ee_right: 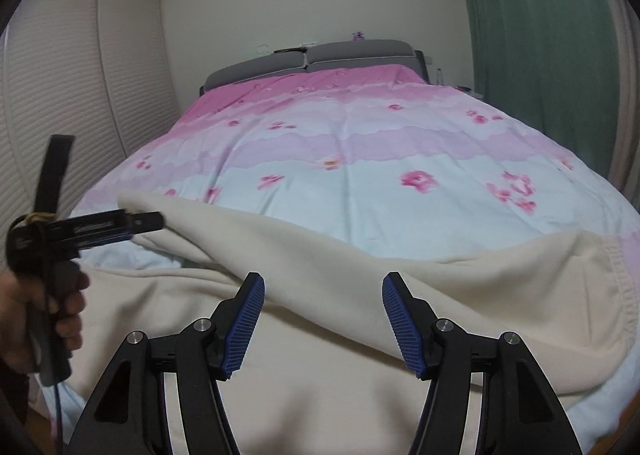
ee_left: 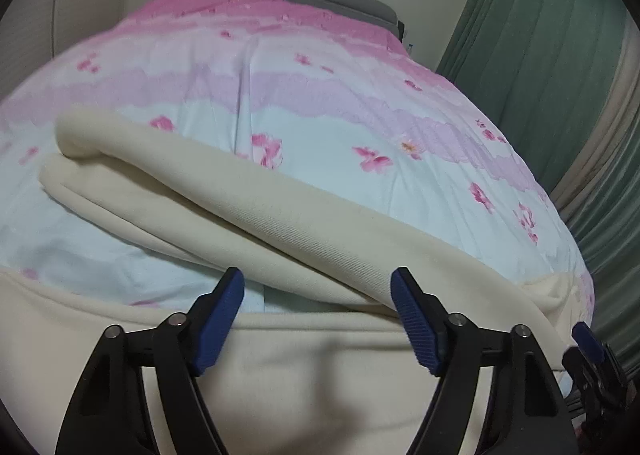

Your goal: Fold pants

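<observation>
- The cream pants (ee_right: 360, 335) lie across the near end of the bed, on the pink-and-pale-blue flowered duvet (ee_right: 360, 143).
- One part of the pants is doubled over the rest, making a long soft fold that runs slantwise from the left toward the right in both views (ee_left: 224, 191).
- The gathered elastic waistband (ee_right: 624, 295) shows at the far right of the right wrist view, near the bed's edge.
- My left tongs (ee_left: 317, 321) stand spread wide, the blue pads apart, with nothing between them; they hover just over the flat cream cloth at the near edge of the fold.
- My right tongs (ee_right: 323, 325) are likewise spread wide and hold nothing, poised above the cloth just below the folded-over part.
- In the right wrist view my left hand (ee_right: 48, 319) grips the handle of the left tongs at the far left, their tips reaching to the end of the fold (ee_right: 136, 211).
- Beyond the duvet a grey headboard (ee_right: 312, 59) stands against the wall, with a green curtain (ee_right: 540, 35) to the right and a slatted white wardrobe (ee_right: 80, 87) to the left.
</observation>
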### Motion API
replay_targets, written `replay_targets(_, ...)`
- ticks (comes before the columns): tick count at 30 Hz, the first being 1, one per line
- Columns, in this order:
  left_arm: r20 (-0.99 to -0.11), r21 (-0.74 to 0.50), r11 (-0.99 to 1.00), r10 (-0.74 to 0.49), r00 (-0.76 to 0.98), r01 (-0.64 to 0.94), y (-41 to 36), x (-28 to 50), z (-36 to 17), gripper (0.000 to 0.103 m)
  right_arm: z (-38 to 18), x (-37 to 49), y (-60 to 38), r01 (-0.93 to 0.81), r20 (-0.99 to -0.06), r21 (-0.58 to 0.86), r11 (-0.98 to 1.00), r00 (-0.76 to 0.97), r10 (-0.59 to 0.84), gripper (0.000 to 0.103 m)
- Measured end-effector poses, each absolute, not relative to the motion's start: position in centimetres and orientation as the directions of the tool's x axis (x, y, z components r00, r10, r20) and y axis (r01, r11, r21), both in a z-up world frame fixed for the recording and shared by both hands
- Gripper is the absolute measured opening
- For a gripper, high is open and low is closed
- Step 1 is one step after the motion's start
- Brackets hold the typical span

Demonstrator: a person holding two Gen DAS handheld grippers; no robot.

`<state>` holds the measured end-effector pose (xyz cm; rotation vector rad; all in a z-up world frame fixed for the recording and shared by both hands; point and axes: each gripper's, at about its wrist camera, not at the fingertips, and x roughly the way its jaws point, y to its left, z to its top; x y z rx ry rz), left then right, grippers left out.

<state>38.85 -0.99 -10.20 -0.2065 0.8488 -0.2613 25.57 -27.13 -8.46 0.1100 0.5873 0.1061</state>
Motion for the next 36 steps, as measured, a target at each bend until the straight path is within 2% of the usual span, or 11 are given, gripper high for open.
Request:
replay_targets(5, -0.72, -0.326, 0.937, -0.333, 0.609, 0.127, -0.5, 41.8, -12.7, 0.063, -9.0, 26.5, -26.2, -0.075, -0.555, 0.1, 0.992, 0.823, 0.118, 0.062)
replay_targets(16, -0.714, -0.367, 0.93, -0.302, 0.632, 0.03, 2.2, 47.0, -14.9, 0.062, -10.7, 29.4, -26.4, -0.043, -0.588, 0.183, 0.982, 0.796, 0.144, 0.062)
replay_targets(17, -0.709, -0.353, 0.934, -0.298, 0.638, 0.044, 1.9, 47.1, -14.7, 0.054, -10.9, 29.7, -26.2, -0.044, -0.592, 0.178, 0.983, 0.794, 0.142, 0.062)
replay_targets(18, -0.709, -0.344, 0.937, -0.303, 0.637, 0.062, 1.7, 47.2, -14.6, 0.033, -11.0, 29.8, -26.0, -0.047, -0.594, 0.174, 0.984, 0.792, 0.143, 0.062)
replay_targets(21, -0.708, -0.334, 0.939, -0.303, 0.638, 0.076, 1.7, 47.0, -13.9, 0.018, -11.1, 29.9, -25.5, -0.062, -0.592, 0.178, 0.982, 0.79, 0.157, 0.062)
replay_targets(28, -0.662, -0.324, 0.944, -0.272, 0.699, 0.06, 4.0, 42.2, -9.2, 0.014, -9.7, 28.7, -26.2, -0.052, -0.572, 0.173, 0.984, 0.808, 0.143, 0.062)
replay_targets(32, -0.627, -0.312, 0.949, -0.237, 0.742, 0.039, 6.0, 35.8, -6.6, 0.014, -8.6, 26.9, -26.8, -0.051, -0.558, 0.19, 0.981, 0.816, 0.15, 0.062)
replay_targets(36, -0.627, -0.301, 0.953, -0.187, 0.756, -0.013, 7.4, 29.0, -7.1, 0.014, -7.8, 24.4, -26.6, -0.077, -0.548, 0.187, 0.979, 0.819, 0.169, 0.062)
